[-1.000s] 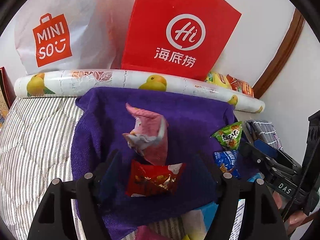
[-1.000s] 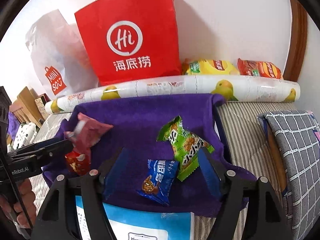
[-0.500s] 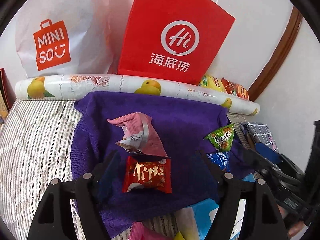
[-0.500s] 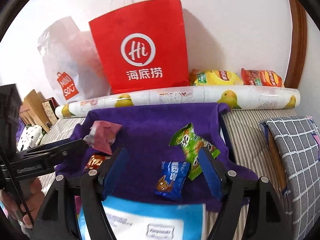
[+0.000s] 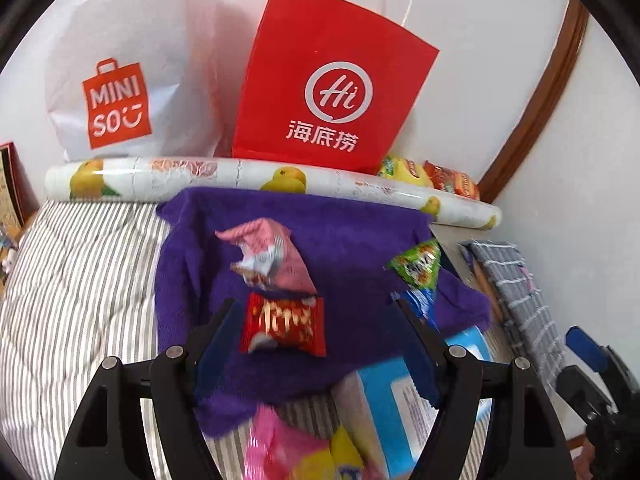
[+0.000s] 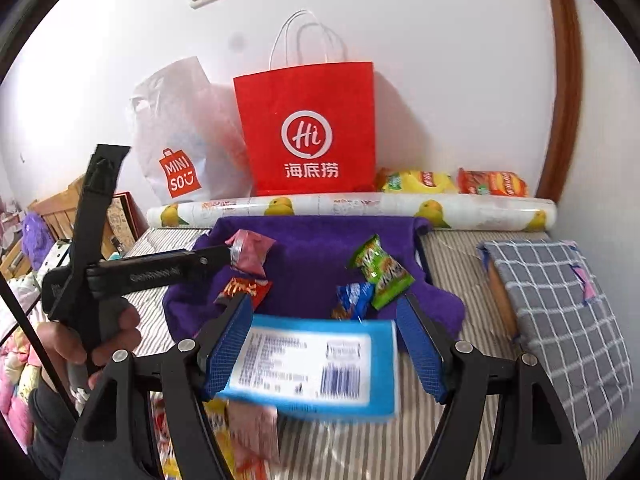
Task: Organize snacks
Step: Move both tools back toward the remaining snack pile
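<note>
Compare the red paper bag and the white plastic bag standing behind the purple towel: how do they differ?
The red paper bag keeps crisp, flat sides; the white plastic bag is crumpled and slumped. The red one has white string handles showing; no handles show on the white one. The red carries a white round logo, the white an orange square logo. Both stand against the wall.

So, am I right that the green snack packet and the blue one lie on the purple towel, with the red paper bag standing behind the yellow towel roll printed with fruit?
Nearly: the roll printed with fruit is white, not yellow, as the right wrist view shows. The rest holds: the green packet and the blue packet lie on the purple towel, and the red paper bag stands behind the roll.
</note>
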Motion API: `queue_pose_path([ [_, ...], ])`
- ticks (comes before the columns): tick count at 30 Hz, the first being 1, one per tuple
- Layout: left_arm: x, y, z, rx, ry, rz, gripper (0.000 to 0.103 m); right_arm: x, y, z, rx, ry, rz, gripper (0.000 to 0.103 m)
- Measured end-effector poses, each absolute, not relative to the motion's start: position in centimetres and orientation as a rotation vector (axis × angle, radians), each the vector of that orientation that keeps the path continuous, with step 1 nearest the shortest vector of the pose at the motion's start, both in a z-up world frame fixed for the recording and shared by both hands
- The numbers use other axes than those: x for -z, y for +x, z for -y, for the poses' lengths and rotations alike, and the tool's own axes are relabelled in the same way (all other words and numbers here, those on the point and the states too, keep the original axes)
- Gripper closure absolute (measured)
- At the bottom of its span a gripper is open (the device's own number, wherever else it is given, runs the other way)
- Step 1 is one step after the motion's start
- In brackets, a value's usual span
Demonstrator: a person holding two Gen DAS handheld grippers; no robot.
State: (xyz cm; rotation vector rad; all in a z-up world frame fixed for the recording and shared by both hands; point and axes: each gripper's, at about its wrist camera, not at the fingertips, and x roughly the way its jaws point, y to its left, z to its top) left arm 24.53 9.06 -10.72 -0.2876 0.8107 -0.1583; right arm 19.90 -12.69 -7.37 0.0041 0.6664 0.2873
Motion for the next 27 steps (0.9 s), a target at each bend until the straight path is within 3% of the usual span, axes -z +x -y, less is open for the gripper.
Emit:
queue_pose_path([
  [4,10.3,22.0,-9.8,0.136,-0.278,-0.813,0.029,8.0,17.7,13.0,-0.272,0.029,-0.700,0.044],
  [10,10.3,18.3,-11.4,0.101,-0.299,-0.837,0.029,9.3,14.9,12.2,-0.331,0.053,-0.750,0.044],
  [12,10.5,17.1,-11.8,0.094,-0.302,-0.843,0.029,9.7,14.1,11.7,-0.362,0.062,-0.764,0.042],
  [19,11.6,14.0,-12.5,0.075,-0.287,-0.876,0.027,11.7,13.0,8.8,-0.471,0.085,-0.817,0.021],
  [24,12.2,12.0,-12.3,0.070,-0.254,-0.886,0.027,14.2,13.7,5.4,-0.436,-0.047,-0.883,0.022],
  [25,12.3,11.7,-12.3,0.071,-0.254,-0.888,0.027,14.6,13.8,5.2,-0.431,-0.056,-0.893,0.029],
  [26,12.4,11.5,-12.3,0.072,-0.254,-0.891,0.027,15.0,13.8,5.0,-0.428,-0.064,-0.901,0.045],
  [27,12.5,11.2,-12.3,0.074,-0.250,-0.895,0.027,15.2,13.7,4.8,-0.435,-0.061,-0.907,0.047],
])
